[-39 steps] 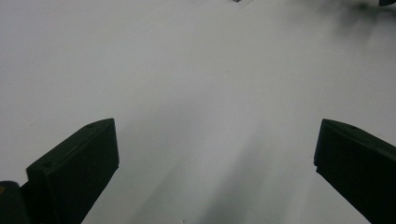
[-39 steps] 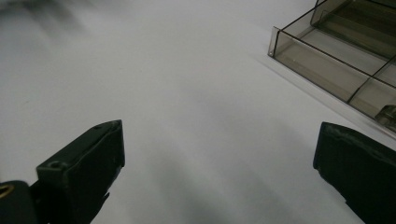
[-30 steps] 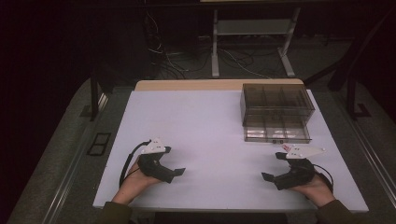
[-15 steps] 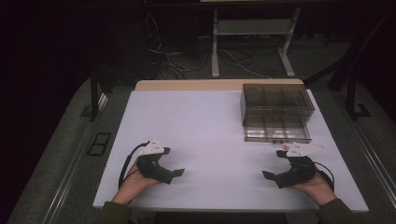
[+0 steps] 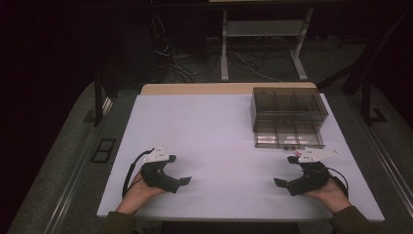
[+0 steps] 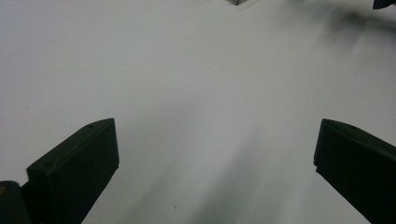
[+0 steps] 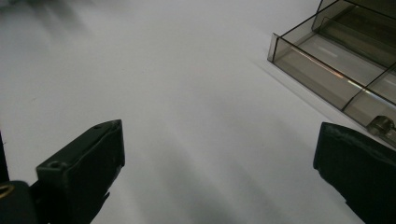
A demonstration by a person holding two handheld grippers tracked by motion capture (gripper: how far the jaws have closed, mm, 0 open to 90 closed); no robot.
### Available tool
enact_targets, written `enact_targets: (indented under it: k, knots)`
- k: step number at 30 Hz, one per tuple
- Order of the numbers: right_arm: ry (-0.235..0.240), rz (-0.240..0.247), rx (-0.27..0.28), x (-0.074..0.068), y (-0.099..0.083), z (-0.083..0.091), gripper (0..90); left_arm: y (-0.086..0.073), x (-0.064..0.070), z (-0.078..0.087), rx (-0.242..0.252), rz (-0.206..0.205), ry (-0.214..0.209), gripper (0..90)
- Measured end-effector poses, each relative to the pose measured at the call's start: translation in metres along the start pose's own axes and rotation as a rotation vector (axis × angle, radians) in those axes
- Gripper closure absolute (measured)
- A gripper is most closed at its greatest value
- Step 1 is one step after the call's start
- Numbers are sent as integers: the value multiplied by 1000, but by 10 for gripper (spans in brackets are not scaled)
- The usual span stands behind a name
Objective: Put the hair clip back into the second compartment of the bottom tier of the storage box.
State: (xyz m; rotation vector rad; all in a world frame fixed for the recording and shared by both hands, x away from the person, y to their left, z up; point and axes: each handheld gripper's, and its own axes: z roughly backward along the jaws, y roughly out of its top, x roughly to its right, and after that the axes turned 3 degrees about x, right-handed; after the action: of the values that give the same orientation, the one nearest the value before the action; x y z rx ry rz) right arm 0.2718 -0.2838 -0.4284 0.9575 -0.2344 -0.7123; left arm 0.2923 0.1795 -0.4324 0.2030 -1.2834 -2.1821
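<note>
While a dark floor with loose cables fills the upper part of the high view, the white table (image 5: 219,141) takes up the centre and lower half of the frame, its bare top reaching from the middle down to the bottom edge. Toward the upper right of that surface stands the smoky clear drawer box (image 5: 287,116), its lower drawer pulled forward and split into small compartments; something small and pale lies in them, too small to make out. In the right gripper view that open drawer sits in the upper right corner, its near corner well apart from the jaws. At the lower left of the high view the left gripper (image 5: 181,181) lies low over the table in a hand, a cable looping off its left side; in its own view the two black jaws stand wide apart at the bottom corners with nothing between them. At the lower right the right gripper (image 5: 282,184) is held likewise, near the box, its jaws also spread wide and grasping nothing.
</note>
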Motion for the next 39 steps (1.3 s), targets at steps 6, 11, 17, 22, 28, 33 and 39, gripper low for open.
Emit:
enact_targets:
  k: [6, 11, 17, 22, 28, 33, 39]
  knots:
    - [-4, 0, -7, 2, 2, 0, 14, -1, -1, 1, 9, 19, -13, 0]
    - [-6, -6, -11, 5, 4, 1, 14, -2, 0, 2, 11, 18, -14, 0]
    - [-7, 3, -22, 8, 6, 1, 14, -2, 0, 1, 13, 20, -17, 0]
    - [4, 9, -24, 9, 6, 0, 14, -3, 2, 0, 3, 12, -13, 0]
    - [6, 2, -19, 10, 7, 0, 14, -3, 2, 0, 1, 9, -18, 0]
    - [0, -2, -12, 14, 10, 1, 15, -3, 2, 0, 2, 13, -14, 0]
    - [-1, -5, -14, 17, 12, 1, 15, -3, 1, 0, 1, 15, -18, 0]
